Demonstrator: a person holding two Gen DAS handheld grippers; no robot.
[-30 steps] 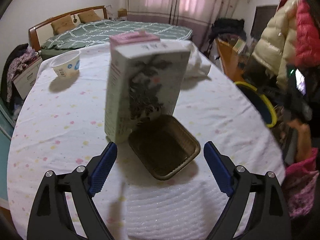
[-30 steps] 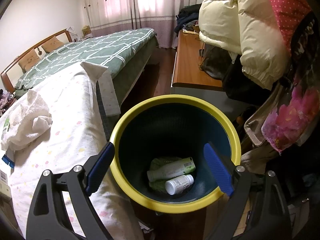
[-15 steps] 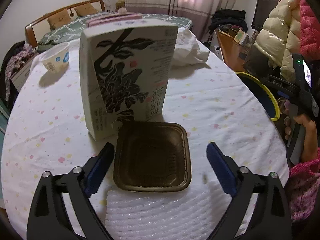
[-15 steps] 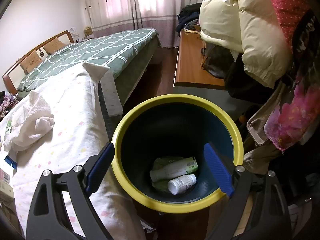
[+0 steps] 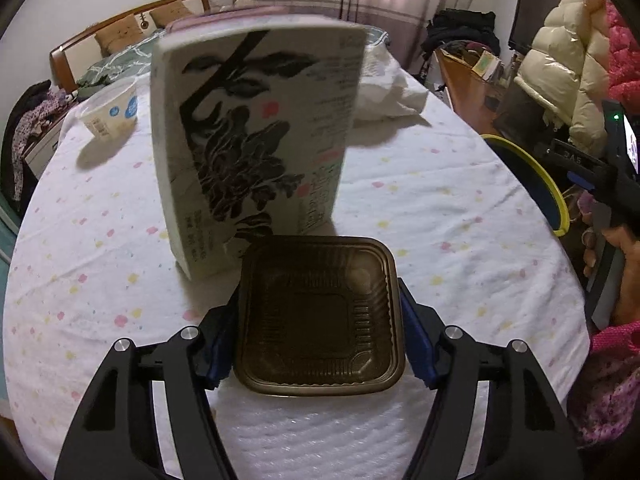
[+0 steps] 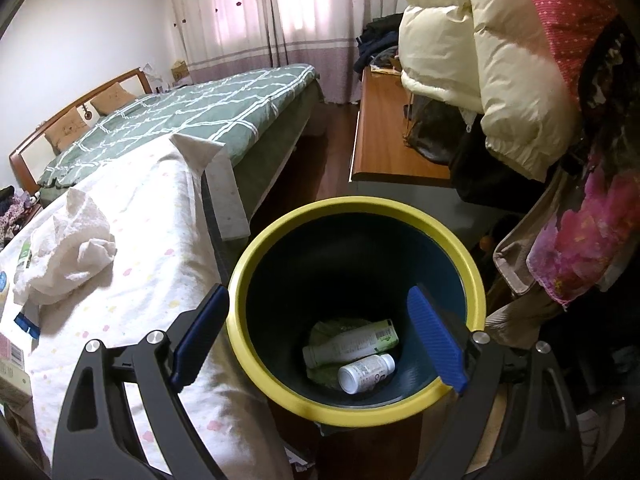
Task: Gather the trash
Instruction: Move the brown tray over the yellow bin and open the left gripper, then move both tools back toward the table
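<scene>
White cotton tablecloth (image 5: 440,200) with pastel dots covers the round table, soft and slightly wrinkled. Yellow-rimmed dark bin (image 6: 356,304) sits off the table edge, at 3 o'clock in the left wrist view; in the right wrist view it fills the centre, with two plastic bottles (image 6: 360,356) and something green lying at the bottom.

Tall printed carton (image 5: 256,148) stands upright at 12 o'clock from the left gripper (image 5: 320,320), rigid card, floral ink print, leaning a little; its foot is just behind the tray, contact unclear. Ribbed white foam sheet (image 5: 320,432) lies under the near edge of the tray at 6 o'clock. Crumpled white tissue (image 5: 388,96) at 1 o'clock, far side. White yoghurt-style cup (image 5: 110,112) at 10 o'clock, well apart.

Key relation: brown translucent plastic tray (image 5: 320,316), squarish with rounded corners and ribbed walls, sits dead between the left jaws, blue pads touching its left and right rims. Reads as closed on the tray, or very nearly; thin shell, so it'll likely flex. No real long axis.

Right gripper (image 6: 320,340): jaws spread wide, empty, hovering over the bin mouth.

Left hand has the tray, so the next move is probably lift and swing toward 3 o'clock. Risk: clipping the carton.
</scene>
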